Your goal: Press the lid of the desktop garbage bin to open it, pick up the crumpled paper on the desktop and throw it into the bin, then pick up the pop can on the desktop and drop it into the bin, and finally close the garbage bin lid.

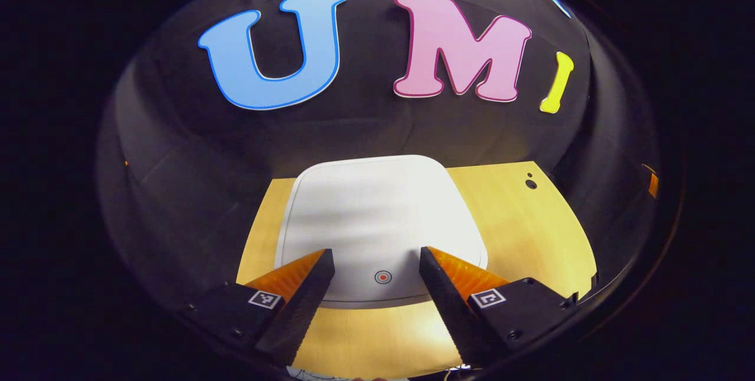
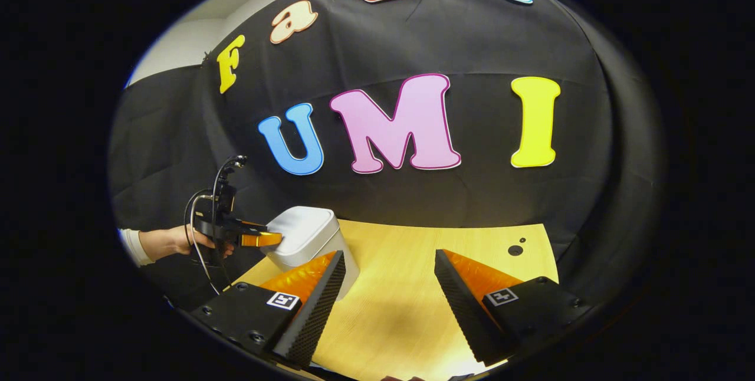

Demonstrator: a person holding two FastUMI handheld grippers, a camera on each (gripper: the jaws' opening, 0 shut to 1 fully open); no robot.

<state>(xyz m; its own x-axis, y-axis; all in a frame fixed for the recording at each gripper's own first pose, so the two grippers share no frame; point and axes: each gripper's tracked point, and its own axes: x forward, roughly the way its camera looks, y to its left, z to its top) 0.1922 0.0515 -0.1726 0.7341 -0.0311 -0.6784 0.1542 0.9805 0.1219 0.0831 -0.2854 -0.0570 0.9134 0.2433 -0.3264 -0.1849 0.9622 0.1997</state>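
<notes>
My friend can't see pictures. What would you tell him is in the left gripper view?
A white garbage bin with its lid shut sits on a yellow wooden desktop. The left gripper hovers over it, open, its two fingers either side of a small round mark near the lid's front edge.

Left gripper view: rides on the left gripper [image 1: 376, 263], looks forward and down along its two fingers; set close above the bin [image 1: 377, 216], whose closed lid lies just ahead of and between the fingertips; table [image 1: 519, 222] beyond and to both sides, booth wall behind.

Right gripper view: rides on the right gripper [image 2: 389, 266], faces the booth wall across the table [image 2: 407, 251] from farther back and lower; bin [image 2: 309, 233] ahead-left of its left finger, the left gripper [image 2: 259, 239] and a hand [image 2: 177, 243] at the bin's far-left side.

Shared: bin, tabletop, two dark holes at the table's far right corner [image 1: 530, 182] [image 2: 516, 249], wall.
</notes>
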